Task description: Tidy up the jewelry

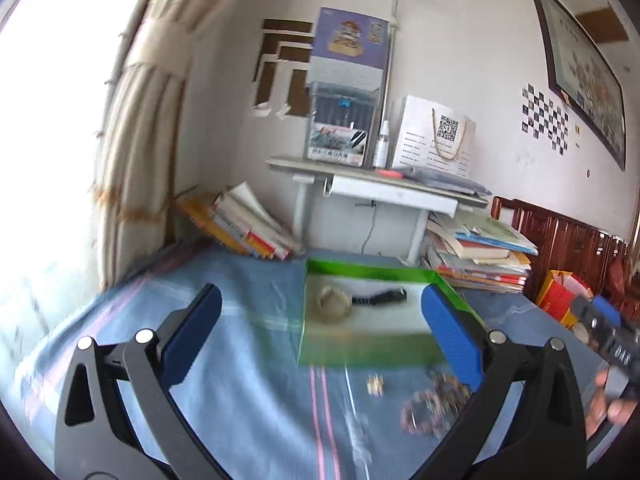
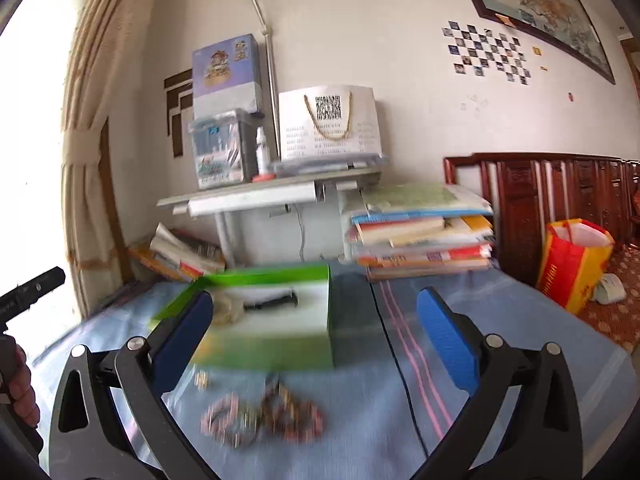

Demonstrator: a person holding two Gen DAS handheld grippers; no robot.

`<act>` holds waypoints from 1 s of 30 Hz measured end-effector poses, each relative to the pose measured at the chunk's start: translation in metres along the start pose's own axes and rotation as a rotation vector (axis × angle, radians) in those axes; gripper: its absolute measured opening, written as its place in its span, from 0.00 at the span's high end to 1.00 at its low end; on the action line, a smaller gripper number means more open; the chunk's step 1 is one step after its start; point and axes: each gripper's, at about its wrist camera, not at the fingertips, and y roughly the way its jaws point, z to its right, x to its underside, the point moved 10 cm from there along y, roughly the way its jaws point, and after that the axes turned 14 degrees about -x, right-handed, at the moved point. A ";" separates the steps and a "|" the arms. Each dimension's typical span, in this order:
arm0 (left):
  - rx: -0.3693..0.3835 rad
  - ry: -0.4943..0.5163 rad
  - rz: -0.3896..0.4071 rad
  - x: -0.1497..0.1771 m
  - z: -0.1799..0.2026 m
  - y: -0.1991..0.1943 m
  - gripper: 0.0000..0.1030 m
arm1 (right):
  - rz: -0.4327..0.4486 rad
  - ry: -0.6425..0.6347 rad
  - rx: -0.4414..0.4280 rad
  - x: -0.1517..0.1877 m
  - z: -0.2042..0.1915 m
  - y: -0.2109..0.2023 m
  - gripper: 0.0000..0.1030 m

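Observation:
A green open box [image 1: 372, 350] [image 2: 280, 354] sits on the blue cloth. Inside lie a pale beaded bracelet [image 1: 334, 305] [image 2: 225, 309] and a black watch [image 1: 380, 297] [image 2: 276, 302]. In front of the box lie a heap of dark beaded bracelets [image 1: 434, 406] [image 2: 264, 416] and a small gold piece [image 1: 375, 385] [image 2: 201, 380]. My left gripper [image 1: 320, 336] is open and empty, held above the cloth before the box. My right gripper [image 2: 314, 334] is open and empty, above the bracelets. Both views are blurred.
Stacks of books [image 1: 480, 256] [image 2: 420, 240] and leaning books [image 1: 240, 228] stand behind the box under a small white desk [image 1: 376, 184]. A red and yellow bag [image 2: 572, 260] sits at the right by a wooden bench [image 2: 540, 200]. A curtain [image 1: 140, 140] hangs at the left.

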 end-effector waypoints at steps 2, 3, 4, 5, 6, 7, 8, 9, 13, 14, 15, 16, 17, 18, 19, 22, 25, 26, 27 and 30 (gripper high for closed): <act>-0.021 0.013 -0.016 0.022 -0.004 -0.014 0.04 | -0.033 -0.004 -0.005 0.019 -0.008 -0.017 0.03; -0.036 0.024 -0.018 0.031 -0.005 -0.021 0.04 | -0.042 -0.006 -0.011 0.028 -0.012 -0.024 0.03; -0.050 0.035 -0.022 0.039 -0.007 -0.026 0.04 | -0.046 -0.008 -0.010 0.034 -0.015 -0.028 0.03; -0.056 0.040 -0.035 0.051 -0.006 -0.032 0.04 | -0.049 -0.015 -0.011 0.039 -0.020 -0.035 0.03; -0.050 0.043 -0.041 0.058 -0.007 -0.038 0.04 | -0.051 -0.036 -0.009 0.044 -0.025 -0.042 0.03; -0.044 0.047 -0.039 0.064 -0.006 -0.045 0.04 | -0.048 -0.053 0.001 0.048 -0.028 -0.046 0.03; -0.046 0.052 -0.035 0.068 -0.007 -0.048 0.04 | -0.041 -0.068 0.012 0.051 -0.032 -0.055 0.03; -0.053 0.064 -0.033 0.073 -0.008 -0.053 0.04 | -0.039 -0.081 0.014 0.053 -0.034 -0.056 0.03; -0.052 0.094 -0.063 0.089 -0.002 -0.052 0.04 | -0.051 -0.091 0.011 0.058 -0.039 -0.050 0.03; -0.051 0.107 -0.081 0.093 -0.001 -0.050 0.04 | -0.052 -0.078 -0.001 0.059 -0.039 -0.050 0.03; -0.050 0.114 -0.092 0.095 0.000 -0.048 0.04 | -0.054 -0.071 -0.008 0.060 -0.040 -0.049 0.03; -0.049 0.115 -0.097 0.095 0.001 -0.047 0.04 | -0.058 -0.069 -0.010 0.062 -0.040 -0.049 0.03; -0.048 0.107 -0.093 0.095 0.000 -0.047 0.04 | -0.059 -0.073 -0.007 0.063 -0.040 -0.048 0.03; -0.047 0.103 -0.091 0.094 0.000 -0.047 0.04 | -0.058 -0.076 -0.005 0.062 -0.040 -0.048 0.03; -0.047 0.104 -0.092 0.094 0.000 -0.046 0.04 | -0.059 -0.079 -0.001 0.063 -0.039 -0.047 0.03; -0.049 0.123 -0.093 0.095 0.004 -0.045 0.04 | -0.064 -0.069 -0.002 0.064 -0.037 -0.046 0.03; -0.048 0.127 -0.096 0.095 0.005 -0.044 0.04 | -0.067 -0.068 -0.006 0.065 -0.037 -0.046 0.03; -0.046 0.122 -0.097 0.095 0.005 -0.044 0.04 | -0.064 -0.069 -0.006 0.065 -0.038 -0.047 0.03; -0.045 0.120 -0.098 0.095 0.005 -0.044 0.04 | -0.063 -0.071 -0.007 0.065 -0.038 -0.047 0.03; -0.046 0.122 -0.103 0.096 0.005 -0.043 0.04 | -0.071 -0.067 -0.009 0.067 -0.038 -0.045 0.03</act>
